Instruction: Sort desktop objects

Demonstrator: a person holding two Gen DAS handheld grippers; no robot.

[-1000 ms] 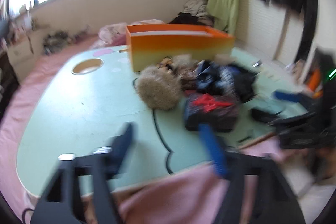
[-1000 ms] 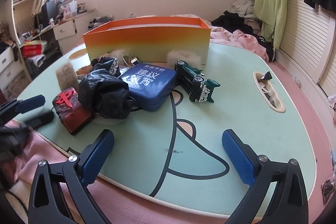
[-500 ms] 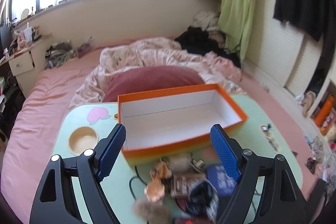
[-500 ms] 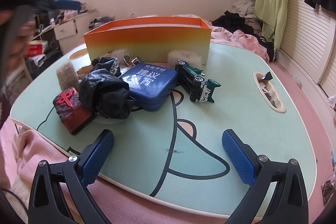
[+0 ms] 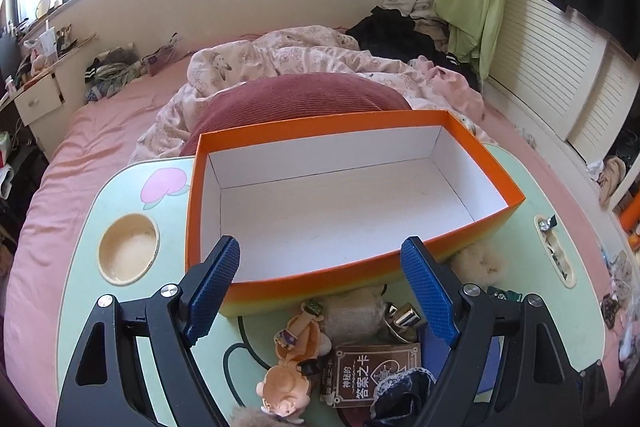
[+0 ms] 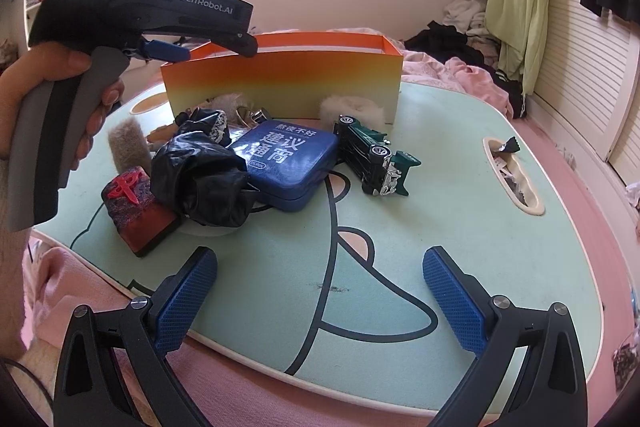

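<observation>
An empty orange box point(image 5: 344, 203) with white inside stands at the back of the green lap table point(image 6: 440, 195); it also shows in the right wrist view point(image 6: 284, 83). In front of it lies a pile: a blue tin point(image 6: 286, 157), a green toy car point(image 6: 374, 161), a black bag point(image 6: 204, 179), a red block point(image 6: 134, 205), a doll figure point(image 5: 292, 371), a brown card point(image 5: 370, 371). My left gripper point(image 5: 324, 291) is open and empty, high above the pile, looking down into the box. My right gripper point(image 6: 320, 297) is open and empty, low at the table's front edge.
A round cup hole point(image 5: 128, 249) is at the table's left and a slot point(image 6: 514, 177) with wrappers at its right. Fluffy balls point(image 6: 352, 107) lie against the box. The table sits on a pink bed point(image 5: 80, 147) with a crumpled blanket point(image 5: 280, 55) behind.
My left gripper rose from the table's near left edge to high above the pile and now looks down into the box. My right gripper has not moved.
</observation>
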